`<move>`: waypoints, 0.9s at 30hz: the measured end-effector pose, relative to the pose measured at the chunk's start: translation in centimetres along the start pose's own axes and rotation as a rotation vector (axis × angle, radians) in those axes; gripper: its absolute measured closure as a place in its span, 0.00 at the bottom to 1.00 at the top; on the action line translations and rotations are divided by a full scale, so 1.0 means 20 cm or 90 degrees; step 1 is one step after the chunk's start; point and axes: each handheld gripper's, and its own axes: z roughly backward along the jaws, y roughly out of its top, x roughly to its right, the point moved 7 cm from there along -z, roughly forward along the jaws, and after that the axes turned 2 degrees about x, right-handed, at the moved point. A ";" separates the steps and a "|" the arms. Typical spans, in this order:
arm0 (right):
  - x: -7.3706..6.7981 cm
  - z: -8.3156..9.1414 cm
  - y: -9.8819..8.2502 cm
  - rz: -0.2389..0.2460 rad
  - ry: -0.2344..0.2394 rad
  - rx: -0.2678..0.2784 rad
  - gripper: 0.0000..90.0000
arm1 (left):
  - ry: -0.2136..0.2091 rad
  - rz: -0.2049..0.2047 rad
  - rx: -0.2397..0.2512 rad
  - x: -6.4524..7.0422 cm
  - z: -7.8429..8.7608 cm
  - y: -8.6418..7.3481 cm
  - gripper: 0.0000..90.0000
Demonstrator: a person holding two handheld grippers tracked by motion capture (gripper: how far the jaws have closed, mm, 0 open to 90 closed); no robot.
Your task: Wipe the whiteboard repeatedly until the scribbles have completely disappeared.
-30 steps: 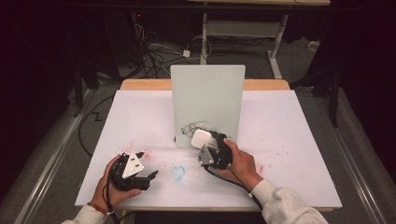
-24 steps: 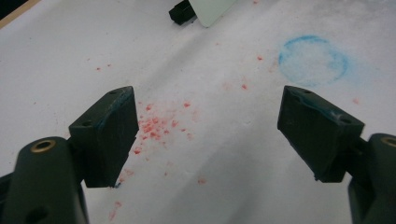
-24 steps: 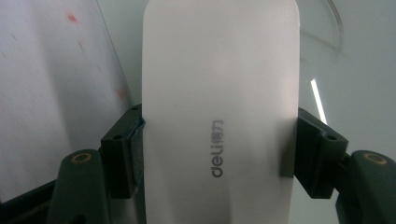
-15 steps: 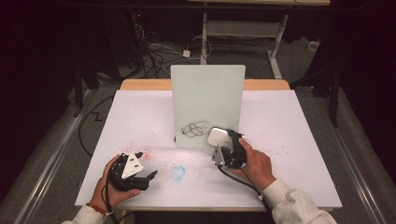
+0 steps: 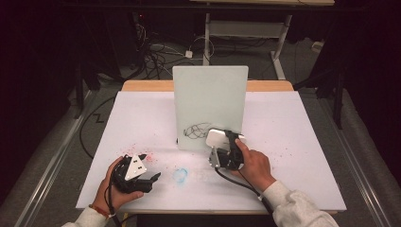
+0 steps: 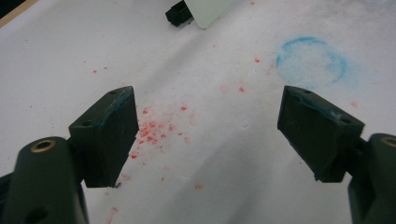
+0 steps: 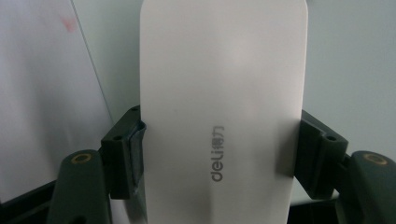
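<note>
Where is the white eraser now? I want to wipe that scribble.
The white rectangular eraser is clamped in the right gripper, against the upright whiteboard's lower right, beside the black scribble.

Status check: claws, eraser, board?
Right claw shut on white eraser, at the scribble on upright whiteboard. Left claw open, empty, over table. Nothing blocking.
</note>
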 end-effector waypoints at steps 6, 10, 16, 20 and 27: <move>-0.02 -0.02 0.15 0.008 -0.004 0.016 0.34 | 0.000 -0.003 0.004 -0.01 0.00 0.00 0.22; -0.05 -0.04 0.23 0.013 -0.007 0.029 0.34 | -0.001 -0.003 0.007 -0.01 0.00 0.00 0.22; -0.09 -0.07 0.38 0.037 -0.014 0.055 0.34 | -0.009 0.000 0.010 0.00 0.00 0.00 0.22; -0.14 -0.08 0.47 0.034 -0.015 0.060 0.34 | -0.008 0.002 0.009 0.00 0.00 0.00 0.22; -0.13 -0.08 0.47 0.041 -0.011 0.059 0.34 | -0.004 0.005 0.010 -0.01 0.01 0.00 0.22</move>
